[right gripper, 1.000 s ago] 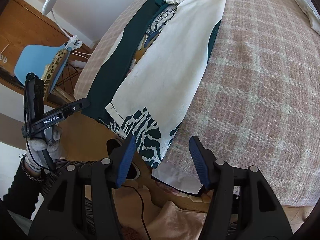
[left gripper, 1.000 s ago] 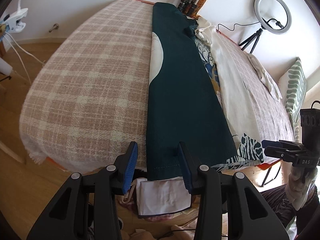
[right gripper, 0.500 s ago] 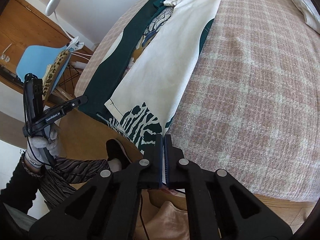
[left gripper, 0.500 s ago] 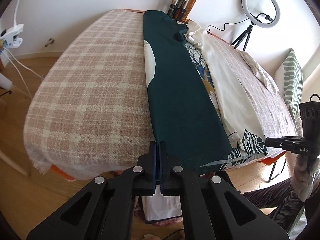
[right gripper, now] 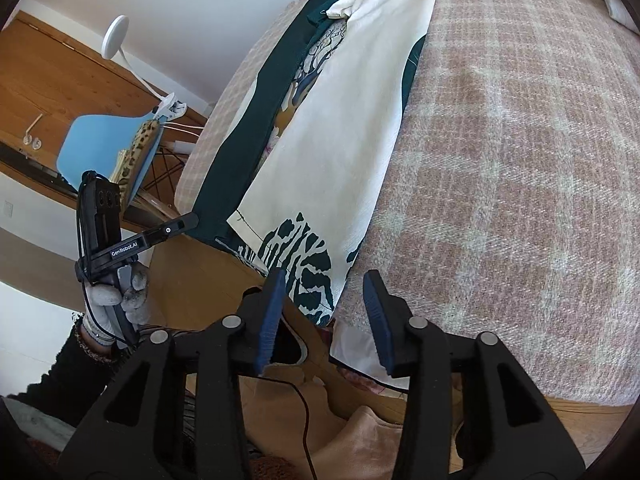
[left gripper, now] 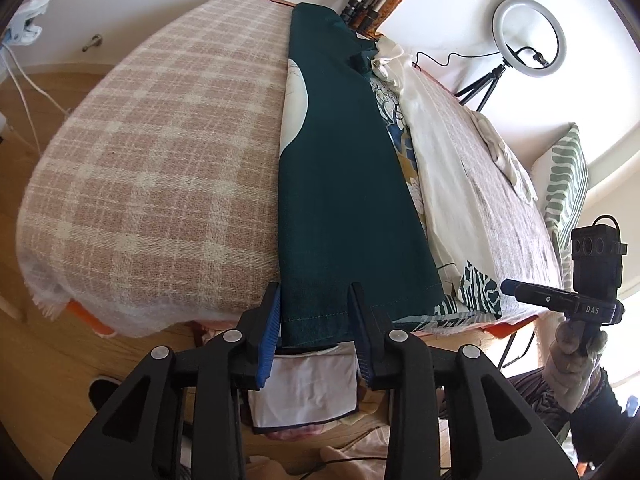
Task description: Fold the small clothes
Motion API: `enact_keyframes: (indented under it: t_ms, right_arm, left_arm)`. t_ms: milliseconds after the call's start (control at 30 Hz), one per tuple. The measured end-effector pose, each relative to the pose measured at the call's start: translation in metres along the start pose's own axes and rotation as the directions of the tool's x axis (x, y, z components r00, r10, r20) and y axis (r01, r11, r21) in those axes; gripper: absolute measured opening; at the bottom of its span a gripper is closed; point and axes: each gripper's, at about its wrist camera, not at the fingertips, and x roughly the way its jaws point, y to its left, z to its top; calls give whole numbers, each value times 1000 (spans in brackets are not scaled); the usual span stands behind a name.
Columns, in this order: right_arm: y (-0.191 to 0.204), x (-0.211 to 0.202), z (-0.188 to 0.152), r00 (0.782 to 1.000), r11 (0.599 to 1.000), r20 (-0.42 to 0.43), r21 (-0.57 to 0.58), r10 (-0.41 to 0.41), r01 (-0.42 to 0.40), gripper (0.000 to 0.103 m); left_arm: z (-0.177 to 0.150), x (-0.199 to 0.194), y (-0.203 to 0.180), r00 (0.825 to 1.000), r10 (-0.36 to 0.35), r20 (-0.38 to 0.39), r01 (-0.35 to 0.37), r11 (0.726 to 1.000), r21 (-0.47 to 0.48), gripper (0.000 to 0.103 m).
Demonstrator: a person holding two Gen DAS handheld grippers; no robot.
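Long dark-green garment (left gripper: 344, 168) with cream lining, lying lengthwise on the plaid counter (left gripper: 160, 168), hem overhanging the near edge, my left claw (left gripper: 314, 328) just reopened, hem between its jaws, unpinched, right claw (right gripper: 326, 314) reopened at the cream edge, far end bunched, unclear.

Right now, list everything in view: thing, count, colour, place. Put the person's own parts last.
blanket: one, pink and cream plaid, covering the table.
garment: one, dark green and cream print, lying lengthwise on the blanket, near hem hanging over the edge.
cloth: one, cream, crumpled at the blanket's far side.
ring light: one, white, on a black tripod by the wall.
cushion: one, green and white, beyond the table.
chair: one, light blue, by the wooden wall.
left gripper: black, blue pads, open astride the green hem.
right gripper: black, blue pads, open at the cream hem.
gloved hands: two, grey, holding the grippers.
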Motion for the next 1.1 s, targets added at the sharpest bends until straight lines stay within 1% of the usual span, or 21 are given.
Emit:
enact_keyframes:
  t_ms: [100,133,167,200,233,367,433,533,700,867,1000,1100]
  right_arm:
    - [1,11,0,999,1000,-31,-8,-8,8,44]
    - [2,14,-1,999,1000,-36,-12,-5,5,35]
    - [3,18,-1,999,1000,-48,-21,-6,5,19]
    - [2,24,-1,998,1000,-67,-25,-5,4,10]
    - [1,26,-1,998,1000,-64,-22,0,-1,7]
    - [-1,24,0,997,998,-45,4,59,-59,5]
    - [-2,18,2,995,996,-26,14,94,-94,4]
    - [-3,9,7,991,991,14,26,132,-132,4]
    - [-10,-7,24,979,979,80,70,187,-193,4]
    - [-13,-22,52,973,977,139,84,183,-195,4]
    - [-20,-31,79,968,975,178,104,178,-198,4]
    - [-28,-30,103,970,978,195,119,146,-171,4]
  left_arm:
    - [-1,1,-4,1000,7,-6,-7,1000,19,30]
    - [0,1,-4,1000,9,-8,-9,1000,20,27]
    - [0,1,-4,1000,5,-12,-5,1000,18,9]
    - [0,2,-4,1000,2,-15,-1,1000,15,2]
    - [0,2,-4,1000,5,-12,-5,1000,15,1]
    - [0,-3,-10,1000,0,7,0,999,42,1]
    - [3,-7,-14,1000,-18,20,17,999,46,1]
    - [10,-11,-17,997,-64,32,63,998,24,1]
    - [29,-17,-23,994,-94,63,94,996,6,1]
    - [55,-15,-24,992,-101,77,103,995,-14,1]
    - [82,-14,-25,992,-70,103,70,998,-2,1]
    - [105,-8,-22,992,-48,118,49,999,-5,1]
